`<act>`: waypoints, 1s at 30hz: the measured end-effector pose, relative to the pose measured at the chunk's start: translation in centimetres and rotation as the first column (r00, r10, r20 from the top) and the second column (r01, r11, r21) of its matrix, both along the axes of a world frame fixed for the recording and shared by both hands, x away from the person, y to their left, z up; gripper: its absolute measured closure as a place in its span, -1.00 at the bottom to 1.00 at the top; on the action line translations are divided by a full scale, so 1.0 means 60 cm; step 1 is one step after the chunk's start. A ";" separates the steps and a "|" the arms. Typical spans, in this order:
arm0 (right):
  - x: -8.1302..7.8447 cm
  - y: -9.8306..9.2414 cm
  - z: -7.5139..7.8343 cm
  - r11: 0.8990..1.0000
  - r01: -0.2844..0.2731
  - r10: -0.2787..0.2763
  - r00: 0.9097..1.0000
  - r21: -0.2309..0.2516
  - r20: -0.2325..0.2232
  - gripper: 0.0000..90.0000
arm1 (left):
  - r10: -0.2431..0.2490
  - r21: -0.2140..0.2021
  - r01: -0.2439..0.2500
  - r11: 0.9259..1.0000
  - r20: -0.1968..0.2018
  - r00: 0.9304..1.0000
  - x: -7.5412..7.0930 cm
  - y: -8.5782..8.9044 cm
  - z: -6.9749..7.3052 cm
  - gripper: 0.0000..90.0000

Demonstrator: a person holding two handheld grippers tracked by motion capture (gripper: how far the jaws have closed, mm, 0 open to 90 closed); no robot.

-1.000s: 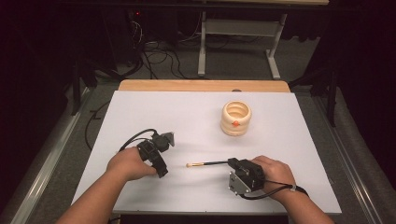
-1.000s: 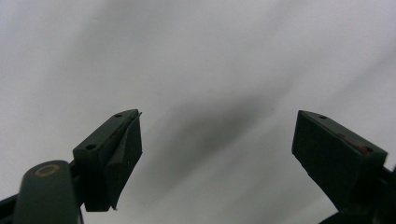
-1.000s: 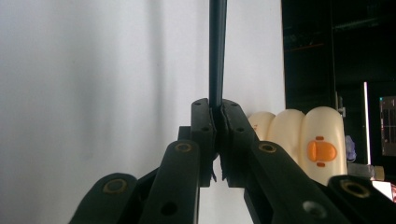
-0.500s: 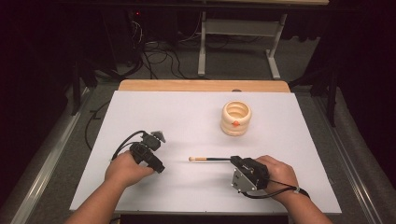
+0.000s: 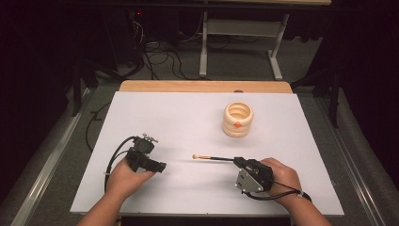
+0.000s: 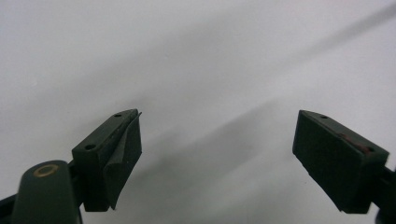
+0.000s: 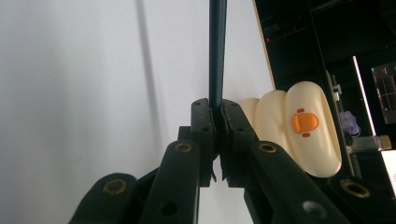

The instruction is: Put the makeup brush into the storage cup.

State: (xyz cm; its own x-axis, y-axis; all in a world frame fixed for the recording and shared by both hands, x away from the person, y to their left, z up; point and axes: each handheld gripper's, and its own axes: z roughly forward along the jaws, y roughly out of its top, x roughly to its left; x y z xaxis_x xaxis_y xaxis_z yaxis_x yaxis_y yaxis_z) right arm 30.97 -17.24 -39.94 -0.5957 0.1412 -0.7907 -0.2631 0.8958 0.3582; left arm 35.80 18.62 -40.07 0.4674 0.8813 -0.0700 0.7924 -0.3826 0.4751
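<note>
A thin brush with a dark handle and a tan tip lies level just above the white table, pointing left. My right gripper is shut on its handle at the near right. In the right gripper view the handle runs straight up from the pinched jaws of that right gripper. A cream ringed holder with an orange mark stands at the back right, also visible as the holder lying sideways. My left gripper sits at the near left, its jaws open over bare white surface.
A wooden strip borders the table's far edge. Beyond it are a desk frame and cables on the floor. Metal rails run along both sides of the table.
My left hand has drifted left and slightly toward the near edge with its jaws still open. The brush tip has swung a little away from me; the right hand has stayed in place.
</note>
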 end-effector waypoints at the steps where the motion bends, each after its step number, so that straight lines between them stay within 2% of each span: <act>1: 0.000 -0.001 0.001 1.000 0.004 -0.004 1.000 0.005 -0.002 0.95 | 0.005 -0.007 -0.005 1.000 0.025 1.000 -0.003 0.002 -0.002 -0.64; 5: 0.000 -0.007 0.004 0.999 0.023 -0.022 1.000 0.046 -0.016 0.95 | 0.033 -0.054 -0.029 0.998 0.076 0.997 -0.009 0.011 -0.010 -0.64; 9: 0.003 -0.014 0.007 0.994 0.058 -0.054 0.998 0.095 -0.043 0.95 | 0.032 -0.050 -0.027 0.998 0.120 0.992 -0.013 0.013 -0.017 -0.64; 11: 0.004 -0.017 0.007 0.990 0.077 -0.070 0.996 0.118 -0.059 0.95 | 0.029 -0.042 -0.023 0.999 0.162 0.986 -0.014 0.015 -0.020 -0.64; 17: 0.008 -0.021 0.008 0.978 0.120 -0.108 0.991 0.170 -0.078 0.95 | 0.059 -0.058 -0.046 0.997 0.243 0.968 -0.023 0.016 -0.023 -0.64; 22: 0.010 -0.021 0.011 0.972 0.128 -0.113 0.990 0.197 -0.086 0.95 | 0.092 -0.106 -0.065 0.992 0.276 0.957 -0.025 0.023 -0.029 -0.64; 24: 0.008 -0.019 0.010 0.963 0.146 -0.128 0.987 0.224 -0.094 0.95 | 0.097 -0.134 -0.061 0.989 0.284 0.954 -0.026 0.026 -0.033 -0.64; 25: 0.008 -0.018 0.010 0.963 0.145 -0.127 0.988 0.229 -0.093 0.95 | 0.097 -0.139 -0.057 0.989 0.298 0.950 -0.026 0.028 -0.034 -0.65; 26: 0.008 -0.018 0.011 0.961 0.146 -0.127 0.987 0.233 -0.095 0.95 | 0.102 -0.149 -0.059 0.987 0.299 0.949 -0.027 0.028 -0.034 -0.65; 30: 0.008 -0.017 0.014 0.948 0.160 -0.134 0.985 0.276 -0.111 0.95 | 0.104 -0.167 -0.052 0.985 0.324 0.940 -0.029 0.030 -0.036 -0.65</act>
